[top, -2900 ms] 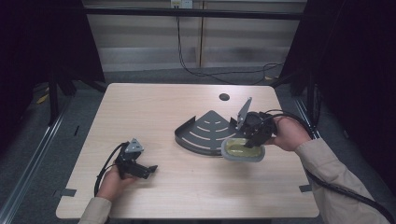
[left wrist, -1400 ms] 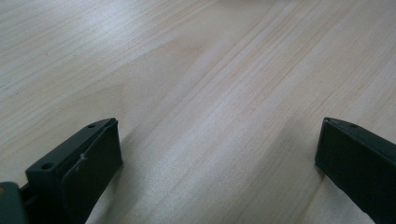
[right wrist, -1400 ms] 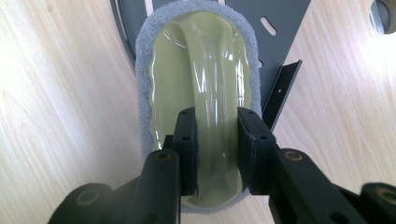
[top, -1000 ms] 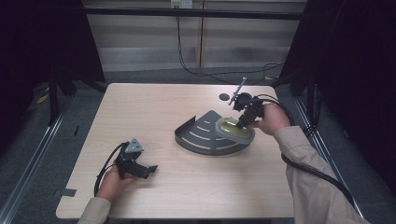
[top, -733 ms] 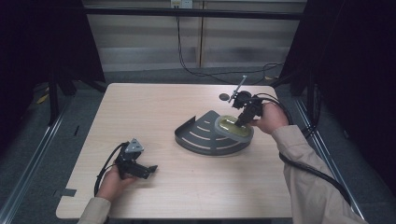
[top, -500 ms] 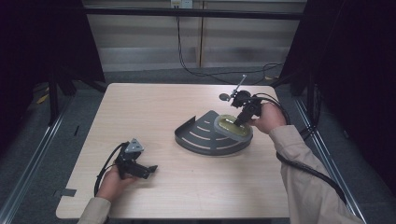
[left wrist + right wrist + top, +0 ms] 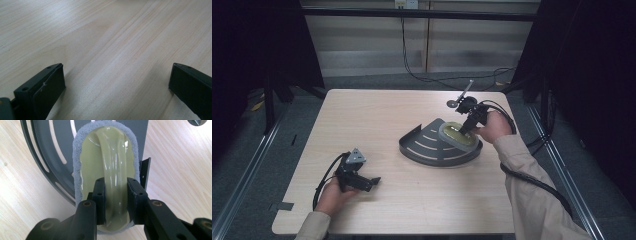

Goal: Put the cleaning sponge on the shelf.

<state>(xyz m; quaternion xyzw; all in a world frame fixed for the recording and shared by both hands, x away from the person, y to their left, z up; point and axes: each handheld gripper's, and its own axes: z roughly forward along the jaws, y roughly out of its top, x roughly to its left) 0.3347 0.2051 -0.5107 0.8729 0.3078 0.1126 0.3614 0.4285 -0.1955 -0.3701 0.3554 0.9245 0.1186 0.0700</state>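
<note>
The scrubbing pad, an oval of grey abrasive fleece under a pale green plastic top with a raised handle ridge, lies flat on the right part of the dark slotted tray, which sits right of centre on the table. The right gripper is clamped on the handle ridge from above, one jaw on each side, a hold suited to pressing the fleece against the tray surface. The left gripper rests on the near left of the table, well apart from the tray, its jaws spread wide over bare wood and holding nothing, apparently idle.
</note>
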